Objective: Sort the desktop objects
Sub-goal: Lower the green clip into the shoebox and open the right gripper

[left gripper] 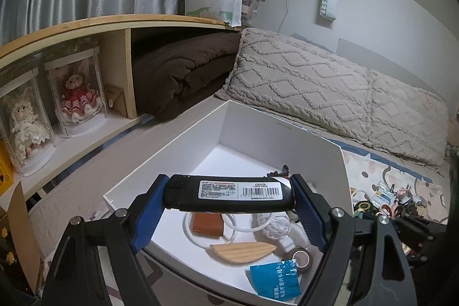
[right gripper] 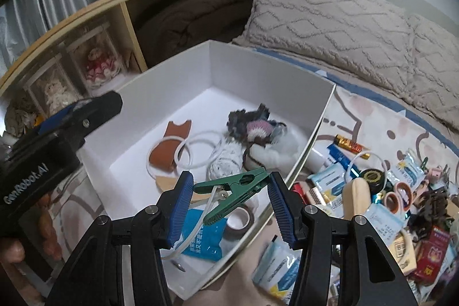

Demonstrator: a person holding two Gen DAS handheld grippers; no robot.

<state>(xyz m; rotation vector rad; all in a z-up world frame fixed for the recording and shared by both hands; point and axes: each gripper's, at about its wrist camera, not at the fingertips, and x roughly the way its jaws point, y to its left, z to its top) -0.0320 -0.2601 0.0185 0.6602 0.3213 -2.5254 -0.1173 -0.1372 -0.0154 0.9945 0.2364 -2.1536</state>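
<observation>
The left gripper (left gripper: 229, 198) clamps a black lighter (left gripper: 229, 196) crosswise above the white box (left gripper: 275, 131), while the right gripper (right gripper: 231, 185) pinches a green clothespin (right gripper: 233, 191) end to end over the box's near corner, beside the clutter on the bed

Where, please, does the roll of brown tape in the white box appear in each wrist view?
Left wrist view: the brown tape roll lies low and right of centre, beside the blue packet.
Right wrist view: it sits low, near the centre, below the green clip, against the box's right wall.
Shared landmark: the white box and its blue packet.
</observation>
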